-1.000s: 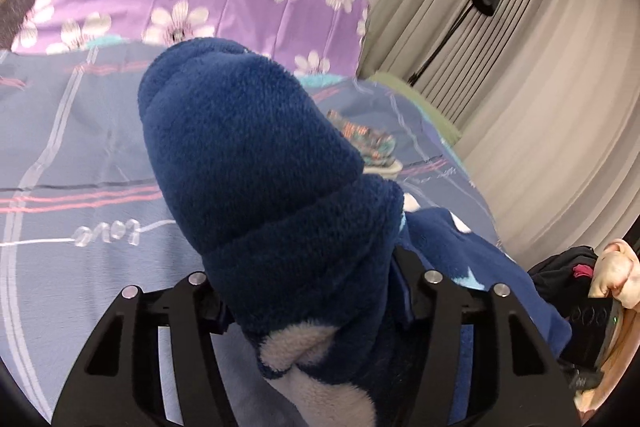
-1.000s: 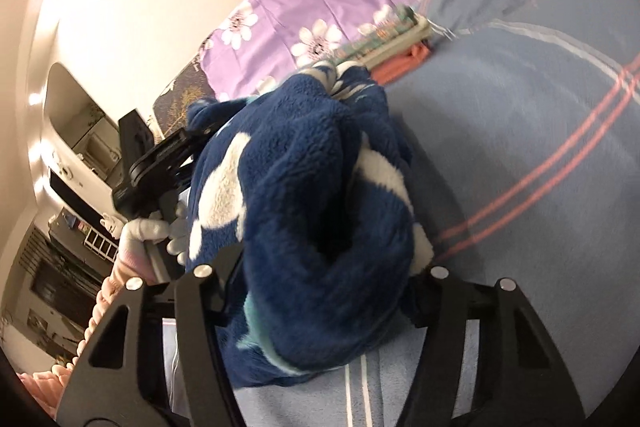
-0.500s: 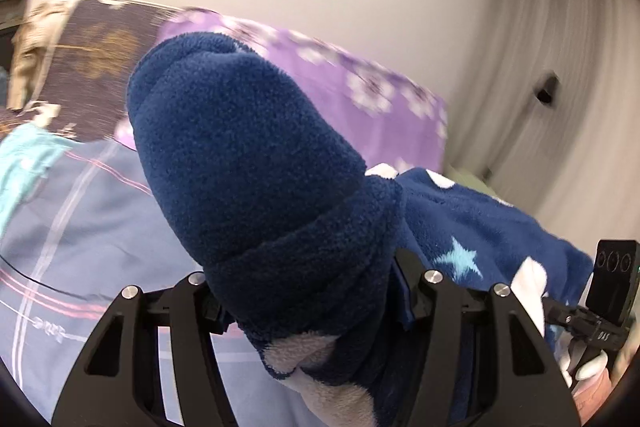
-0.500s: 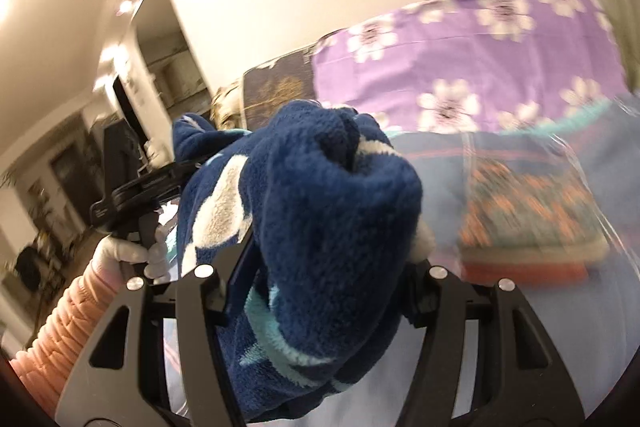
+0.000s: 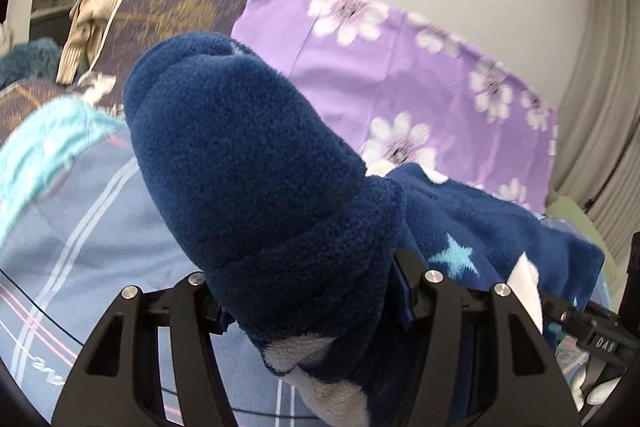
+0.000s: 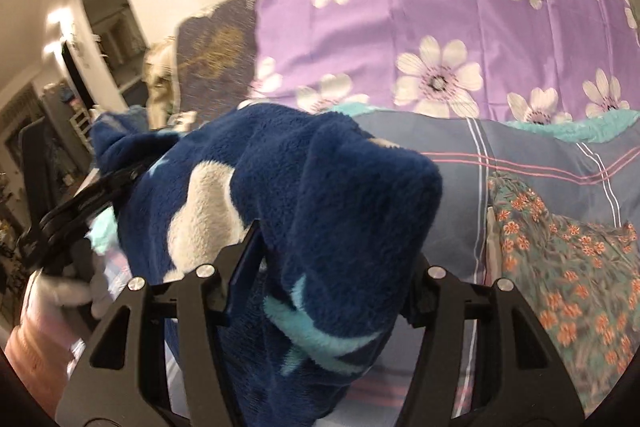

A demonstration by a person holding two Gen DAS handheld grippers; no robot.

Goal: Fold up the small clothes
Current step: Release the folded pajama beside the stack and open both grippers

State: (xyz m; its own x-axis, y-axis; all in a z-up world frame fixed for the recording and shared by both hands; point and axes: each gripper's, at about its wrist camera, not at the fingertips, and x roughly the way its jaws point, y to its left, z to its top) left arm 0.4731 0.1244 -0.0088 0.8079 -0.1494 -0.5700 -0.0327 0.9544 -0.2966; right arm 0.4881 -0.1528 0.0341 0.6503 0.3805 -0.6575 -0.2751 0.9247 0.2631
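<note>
A dark blue fleece garment with white patches and pale blue stars hangs in the air between both hands. My left gripper is shut on a thick bunched end of it, which bulges out past the fingers. The rest of the fleece stretches off to the right. My right gripper is shut on the other bunched end of the fleece garment. In the right wrist view the left gripper shows at the far left edge, held by a hand in a white glove.
Below lies a bed with a blue plaid sheet. A purple flowered cloth covers the headboard, with a dark patterned cloth beside it. A folded floral garment lies on the sheet at the right. Curtains hang at the right.
Both grippers have swung sideways with the fleece still held between them. The views now face the headboard and wall. The floral garment has come closer in the right wrist view.
</note>
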